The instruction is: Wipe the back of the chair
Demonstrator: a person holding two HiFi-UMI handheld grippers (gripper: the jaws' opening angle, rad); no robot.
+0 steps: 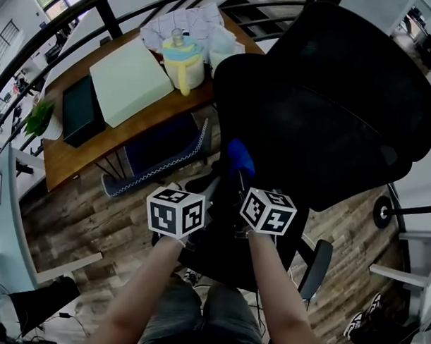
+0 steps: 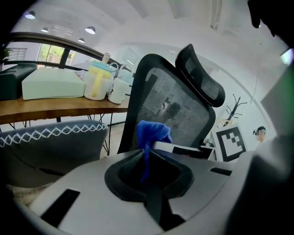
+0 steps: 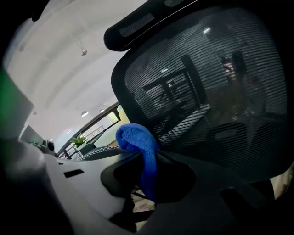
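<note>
A black mesh office chair [image 1: 331, 101] fills the right of the head view, its back [image 3: 206, 92] facing me. A blue cloth [image 1: 239, 154] is bunched at the lower left edge of that back. My right gripper [image 1: 240, 174] is shut on the cloth [image 3: 135, 137], which drapes down between its jaws close to the mesh. My left gripper [image 1: 221, 176] sits just left of it. Its jaws look shut on a thin tail of the cloth [image 2: 151, 131]. In the left gripper view the chair's back [image 2: 170, 105] and headrest stand behind the cloth.
A wooden desk [image 1: 75, 156] at the upper left carries a pale green box [image 1: 130, 80], a yellow and blue jug [image 1: 183, 61] and a dark case. A dark seat with white zigzag trim [image 1: 159, 155] stands beside the chair. A potted plant [image 1: 41, 119] is at far left.
</note>
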